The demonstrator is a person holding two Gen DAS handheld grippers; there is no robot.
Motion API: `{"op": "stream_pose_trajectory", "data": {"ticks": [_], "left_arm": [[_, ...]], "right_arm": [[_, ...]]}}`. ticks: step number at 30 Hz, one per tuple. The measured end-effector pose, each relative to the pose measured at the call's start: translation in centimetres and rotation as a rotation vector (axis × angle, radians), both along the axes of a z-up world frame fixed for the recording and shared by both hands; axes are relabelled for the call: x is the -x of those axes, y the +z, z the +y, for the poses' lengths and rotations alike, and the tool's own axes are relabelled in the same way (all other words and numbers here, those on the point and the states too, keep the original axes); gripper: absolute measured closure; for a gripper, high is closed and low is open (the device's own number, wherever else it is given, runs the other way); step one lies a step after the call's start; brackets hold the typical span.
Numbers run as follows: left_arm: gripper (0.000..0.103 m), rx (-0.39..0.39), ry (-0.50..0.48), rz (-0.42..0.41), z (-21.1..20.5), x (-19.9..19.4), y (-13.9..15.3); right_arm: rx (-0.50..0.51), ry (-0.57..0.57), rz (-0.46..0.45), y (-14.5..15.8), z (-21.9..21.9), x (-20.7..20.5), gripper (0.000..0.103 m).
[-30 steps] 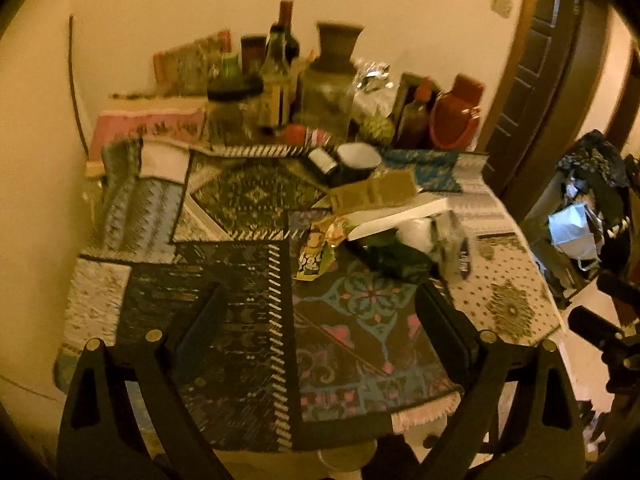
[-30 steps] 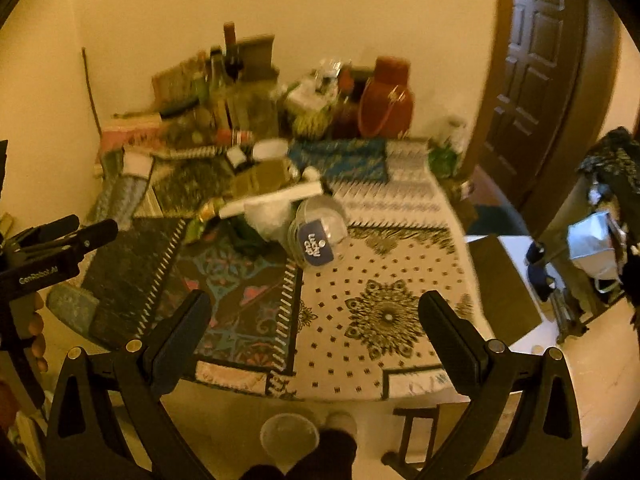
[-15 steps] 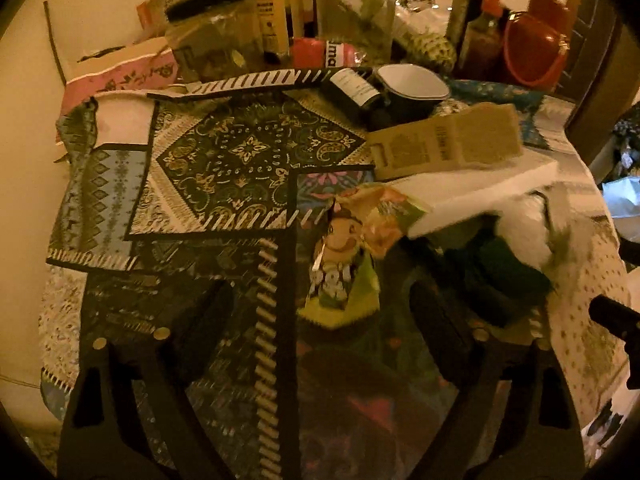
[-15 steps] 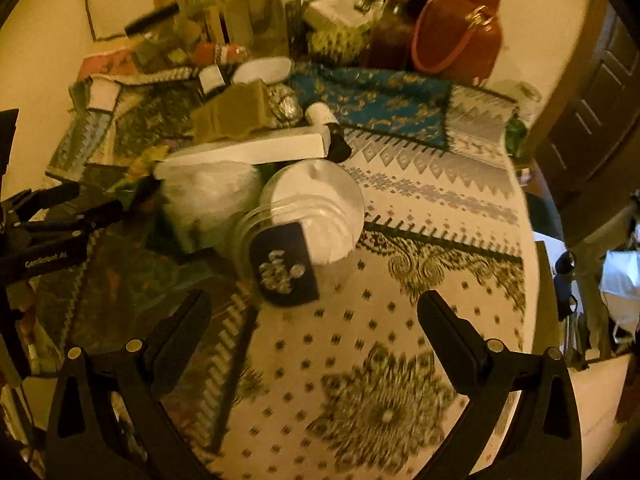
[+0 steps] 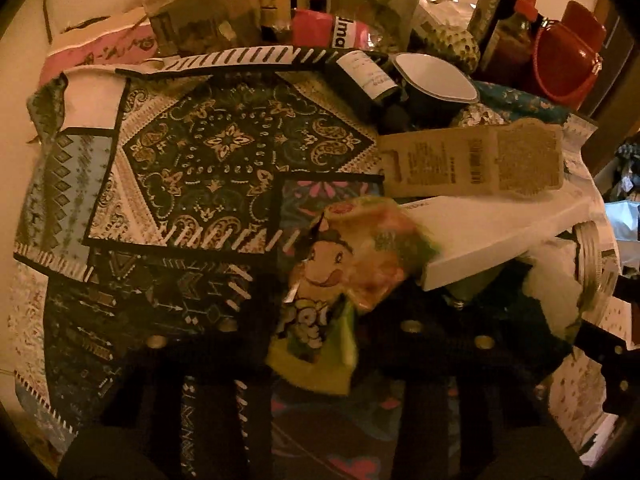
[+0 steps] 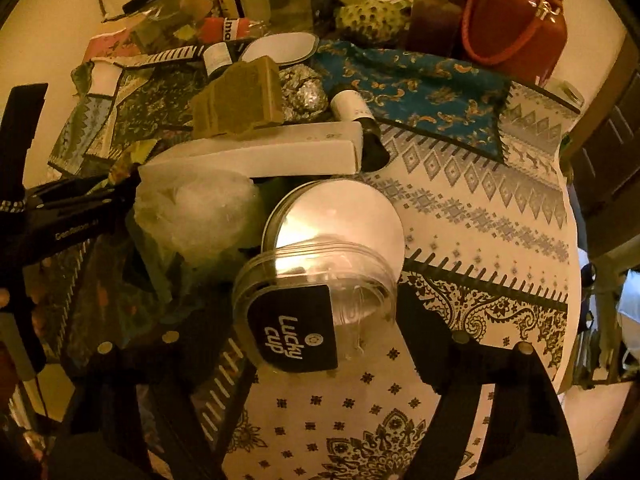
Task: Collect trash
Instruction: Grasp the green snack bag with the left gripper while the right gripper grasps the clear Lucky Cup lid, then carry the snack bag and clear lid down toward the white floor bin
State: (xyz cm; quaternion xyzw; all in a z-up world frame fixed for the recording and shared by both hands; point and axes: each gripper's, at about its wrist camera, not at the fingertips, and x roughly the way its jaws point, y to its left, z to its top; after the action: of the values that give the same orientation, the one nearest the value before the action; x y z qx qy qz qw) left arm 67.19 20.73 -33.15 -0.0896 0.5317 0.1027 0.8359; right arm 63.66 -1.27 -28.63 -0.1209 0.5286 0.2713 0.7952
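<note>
L gripper (image 5: 316, 320): jaws closing, wrapper (image 5: 332, 280) set between, long axis running away from cam; pressing not confirmed.
R gripper (image 6: 316, 320): jaws closing, cup (image 6: 316, 300) straddled, lying on desk (image 6: 500, 232), not yet pinched.

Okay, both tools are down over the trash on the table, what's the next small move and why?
Probably finish closing both, then lift. The left tool is closing with the snack wrapper between its fingers; the right tool is closing around the clear Lucky Cup cup lying on its side. Neither piece looks firmly pinched yet.
</note>
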Motion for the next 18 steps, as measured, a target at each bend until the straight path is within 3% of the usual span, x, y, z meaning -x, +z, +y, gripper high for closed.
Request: {"op": "stream_pose_trajectory", "data": {"ticks": [4, 14, 18], "left_arm": [[0.085, 0.024, -0.013, -0.012, 0.3, 0.4, 0.8], [0.087, 0.048, -0.065, -0.131, 1.0, 5.1, 6.2], [0.087, 0.049, -0.103, -0.203, 1.2, 7.9, 9.5]], "right_arm": [[-0.024, -0.03, -0.008, 0.6, -0.8, 0.6, 0.029], [-0.087, -0.183, -0.054, 3.5, -2.9, 3.5, 0.031], [-0.12, -0.247, -0.124, 6.0, -3.4, 6.0, 0.031]]}}
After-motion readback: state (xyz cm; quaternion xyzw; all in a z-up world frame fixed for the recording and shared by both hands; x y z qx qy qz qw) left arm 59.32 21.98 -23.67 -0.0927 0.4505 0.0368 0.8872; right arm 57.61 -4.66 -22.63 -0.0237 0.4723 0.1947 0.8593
